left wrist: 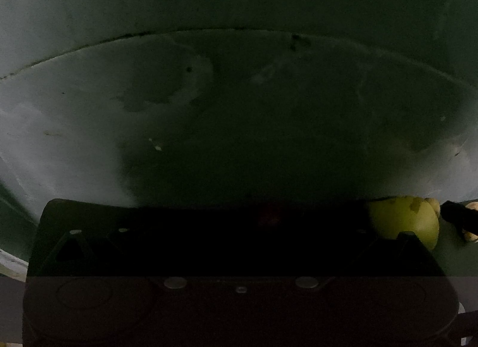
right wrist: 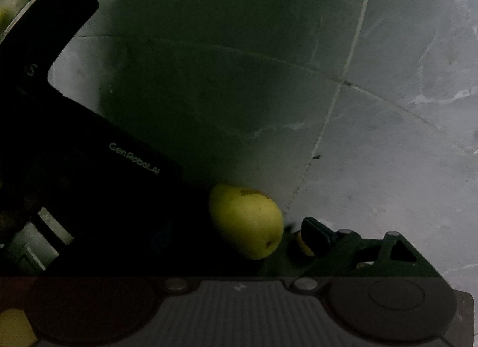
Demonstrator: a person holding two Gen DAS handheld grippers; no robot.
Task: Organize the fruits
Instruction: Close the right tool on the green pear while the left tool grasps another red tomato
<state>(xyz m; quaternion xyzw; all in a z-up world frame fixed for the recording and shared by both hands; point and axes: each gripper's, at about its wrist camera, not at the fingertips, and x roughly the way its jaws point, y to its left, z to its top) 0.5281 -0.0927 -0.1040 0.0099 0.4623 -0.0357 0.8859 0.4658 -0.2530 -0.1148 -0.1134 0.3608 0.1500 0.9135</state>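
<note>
Pear beside two grippers over a grey floor.
The pear (right wrist: 246, 221) lies near, just left of the right gripper (right wrist: 307, 236), whose finger gap is unclear; the left gripper (right wrist: 74, 144) looms far left, its fingers too dark to tell.
</note>
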